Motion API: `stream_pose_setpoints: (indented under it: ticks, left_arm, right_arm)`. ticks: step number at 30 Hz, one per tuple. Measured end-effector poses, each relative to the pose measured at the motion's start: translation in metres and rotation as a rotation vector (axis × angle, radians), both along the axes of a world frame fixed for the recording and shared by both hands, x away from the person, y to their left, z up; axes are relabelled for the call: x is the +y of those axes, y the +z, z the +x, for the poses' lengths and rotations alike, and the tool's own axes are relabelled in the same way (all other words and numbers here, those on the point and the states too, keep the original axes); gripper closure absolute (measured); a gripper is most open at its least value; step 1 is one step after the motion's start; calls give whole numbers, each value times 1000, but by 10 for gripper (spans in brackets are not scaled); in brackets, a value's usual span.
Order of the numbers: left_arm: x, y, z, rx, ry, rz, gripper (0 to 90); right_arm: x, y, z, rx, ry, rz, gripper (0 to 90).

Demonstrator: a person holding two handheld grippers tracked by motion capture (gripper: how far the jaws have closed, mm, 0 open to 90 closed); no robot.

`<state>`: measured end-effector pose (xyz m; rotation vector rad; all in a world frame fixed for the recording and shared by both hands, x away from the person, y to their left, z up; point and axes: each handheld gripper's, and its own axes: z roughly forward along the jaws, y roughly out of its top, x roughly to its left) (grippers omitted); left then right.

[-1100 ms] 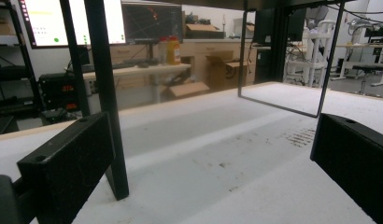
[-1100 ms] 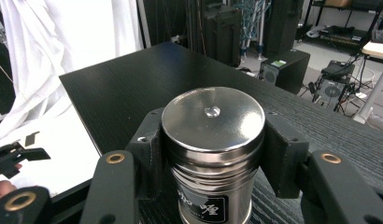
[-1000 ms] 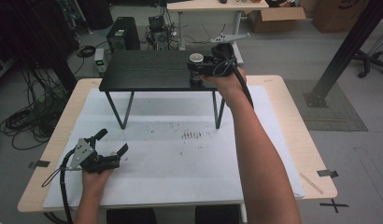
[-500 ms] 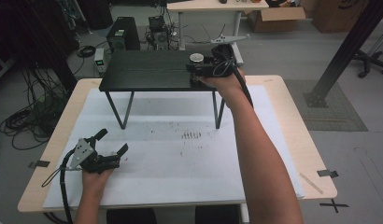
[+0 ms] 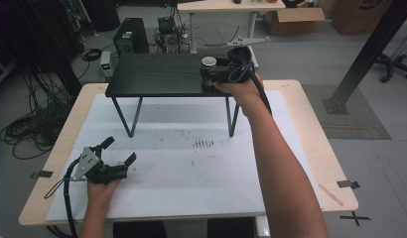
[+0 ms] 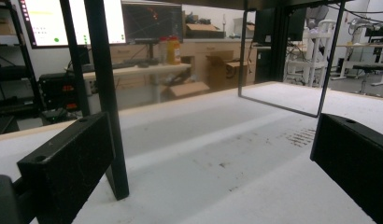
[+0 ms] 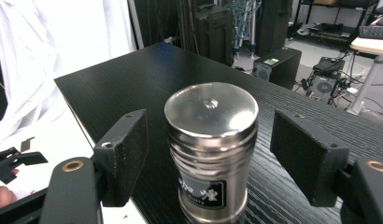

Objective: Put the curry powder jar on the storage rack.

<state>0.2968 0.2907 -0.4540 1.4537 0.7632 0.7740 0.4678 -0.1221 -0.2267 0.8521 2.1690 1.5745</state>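
Right gripper view: the right gripper [image 7: 210, 154] has just been spreading, its jaws clear of the steel canister [image 7: 210, 154] standing upright between them on the black shelf [image 7: 133, 79]; left gripper [image 5: 119, 151] spread over the tabletop [image 5: 191, 168]

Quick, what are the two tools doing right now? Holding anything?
Left tool: open, holding nothing, low over the white sheet.
Right tool: open, jaws just opening, metal can standing between them, not gripped.

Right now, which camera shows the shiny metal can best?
The right gripper view: the metal can stands upright and close on the black shelf, between the right gripper's open jaws, which have just been opening. The high view shows it small and far.
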Motion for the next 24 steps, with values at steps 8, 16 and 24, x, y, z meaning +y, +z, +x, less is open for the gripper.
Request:
stream_pose_setpoints:
  ticks: [8,16,24]
  left_arm:
    - [0,0,0,1,0,2,2]
    - [0,0,0,3,0,2,2]
    - [0,0,0,2,0,-2,2]
  right_arm:
    - [-9,1,-7,-13,1,4,261]
    - [-22,3,-15,-27,-25,-8,233]
    - [-32,0,-24,-37,-26,33,202]
